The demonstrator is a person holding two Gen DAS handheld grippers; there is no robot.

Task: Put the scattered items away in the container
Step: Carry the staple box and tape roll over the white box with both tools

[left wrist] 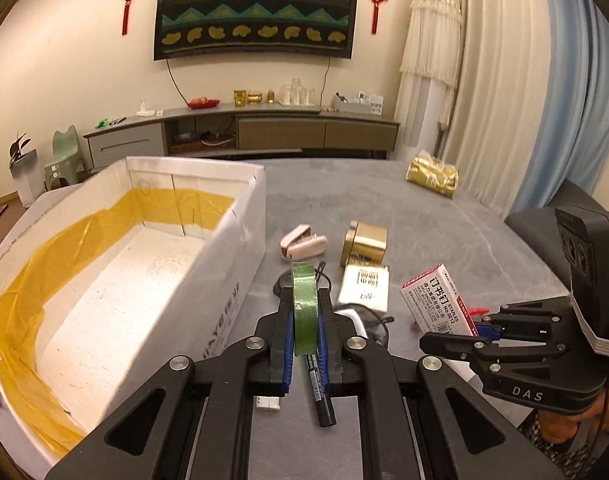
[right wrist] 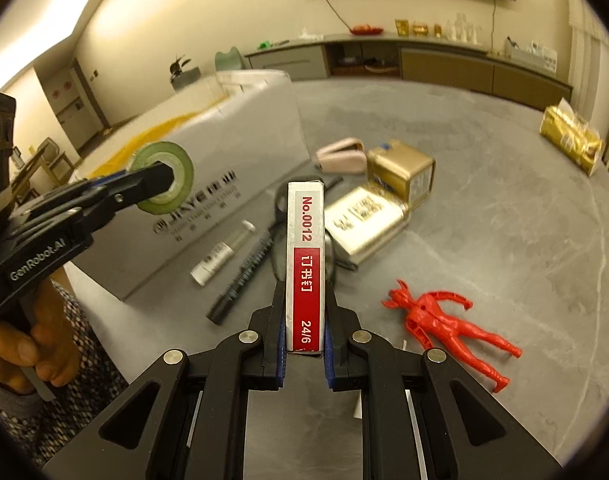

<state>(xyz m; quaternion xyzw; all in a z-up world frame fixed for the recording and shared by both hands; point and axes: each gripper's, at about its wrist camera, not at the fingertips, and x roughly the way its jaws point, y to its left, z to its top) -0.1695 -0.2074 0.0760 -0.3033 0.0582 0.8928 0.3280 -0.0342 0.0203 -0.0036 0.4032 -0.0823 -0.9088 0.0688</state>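
Left hand-held gripper [left wrist: 304, 320]: its two fingers are pinching a green tape roll [left wrist: 304, 308] edge-on, clear of the tabletop [left wrist: 444, 208].
Right hand-held gripper [right wrist: 304, 320]: it is clamping a red-and-white staples box [right wrist: 305, 268], which is standing lengthwise between the fingers and pointing forward.
Container [left wrist: 152, 264]: a white foam box lined with yellow tape is sitting to the left of the left hand-held gripper, open at the top; nothing is showing inside it.
Tape roll position: it is hovering just right of the container's near wall, not over the opening.
Black marker [left wrist: 318, 388]: it is lying on the tabletop below the left hand-held gripper, running along its fingers.
White tube [right wrist: 220, 254]: it is lying beside the marker, close to the container's wall.
Pink stapler [left wrist: 303, 243]: it is resting ahead of the left hand-held gripper, near the container's corner.
Gold tin [left wrist: 365, 243]: it is sitting just right of the stapler, touching a white packet [left wrist: 364, 288] in front of it.
Red figure [right wrist: 448, 322]: it is lying flat to the right of the right hand-held gripper.
Gold bag [left wrist: 432, 174]: it is resting far ahead on the right, well apart from the rest.
Person's hand [right wrist: 20, 344]: it is gripping the left handle.
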